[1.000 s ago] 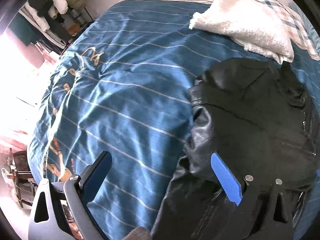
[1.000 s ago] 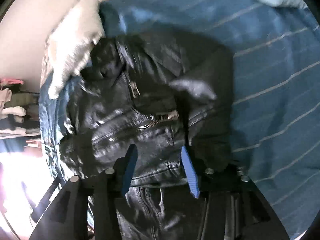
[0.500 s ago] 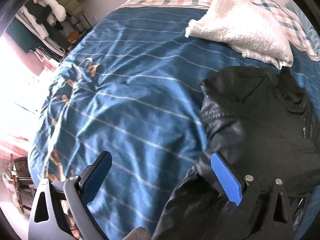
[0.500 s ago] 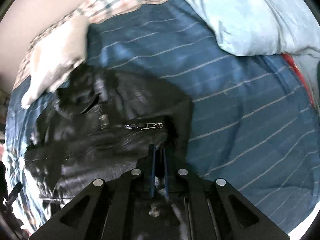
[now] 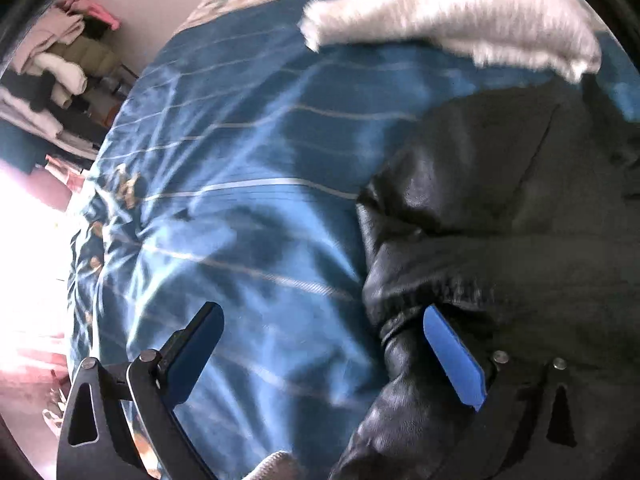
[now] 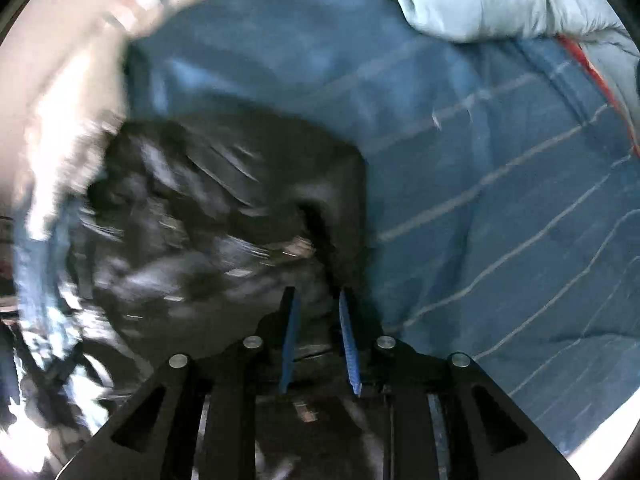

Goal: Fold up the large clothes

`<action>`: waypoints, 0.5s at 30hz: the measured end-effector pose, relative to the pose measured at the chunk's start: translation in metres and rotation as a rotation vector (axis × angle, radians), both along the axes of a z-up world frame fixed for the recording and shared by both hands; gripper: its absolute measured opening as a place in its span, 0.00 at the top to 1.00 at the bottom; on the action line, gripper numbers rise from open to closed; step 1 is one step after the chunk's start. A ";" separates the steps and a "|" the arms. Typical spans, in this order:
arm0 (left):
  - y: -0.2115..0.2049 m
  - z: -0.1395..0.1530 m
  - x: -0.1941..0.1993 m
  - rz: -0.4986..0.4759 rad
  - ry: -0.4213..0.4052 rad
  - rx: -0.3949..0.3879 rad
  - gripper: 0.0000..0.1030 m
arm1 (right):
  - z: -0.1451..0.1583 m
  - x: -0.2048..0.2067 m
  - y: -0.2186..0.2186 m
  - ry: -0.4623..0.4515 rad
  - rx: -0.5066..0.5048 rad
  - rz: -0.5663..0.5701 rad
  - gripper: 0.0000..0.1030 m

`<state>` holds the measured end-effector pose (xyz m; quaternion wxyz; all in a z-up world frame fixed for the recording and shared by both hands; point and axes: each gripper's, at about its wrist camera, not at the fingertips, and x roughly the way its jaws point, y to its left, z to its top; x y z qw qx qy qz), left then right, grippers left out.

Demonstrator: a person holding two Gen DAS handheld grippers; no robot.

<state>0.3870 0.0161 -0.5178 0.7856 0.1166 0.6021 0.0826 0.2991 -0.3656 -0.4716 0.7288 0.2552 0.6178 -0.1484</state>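
On the blue striped satin duvet (image 5: 240, 200), right of centre in the left wrist view: a black leather jacket (image 5: 500, 208), bunched and partly doubled over, not yet a tidy fold. Closer and lower over its near edge than a second ago for the left gripper (image 5: 320, 312); jaws spread wide, nothing between them, blue right pad just over the gathered band of the leather. Clamped tight on a pinch of jacket by the zip half a second back, the right gripper (image 6: 316, 294); jaws just been opening, now a narrow slit. Dark leather in that slit, but impossible to say whether pinched or only lying behind. Probably one tuck just finished and the left side about to be taken up. Collar end up against the white fleecy blanket (image 5: 440, 8), hem end toward both cameras. Long axis therefore from the grippers away toward the checked head of the bed, leaning a little rightward in the left view.
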 end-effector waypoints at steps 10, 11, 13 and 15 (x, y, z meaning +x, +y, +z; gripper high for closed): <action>-0.017 -0.020 0.004 -0.013 0.027 0.008 0.00 | -0.075 -0.001 0.054 0.148 0.149 0.131 0.93; -0.015 -0.030 0.006 -0.005 0.042 -0.004 0.00 | -0.078 0.000 0.057 0.161 0.118 0.139 0.94; -0.008 -0.036 0.012 0.023 0.034 -0.063 0.00 | -0.082 0.005 0.063 0.196 0.082 0.147 0.94; -0.003 -0.030 0.013 0.028 0.047 -0.084 0.00 | -0.083 0.009 0.067 0.227 0.073 0.134 0.94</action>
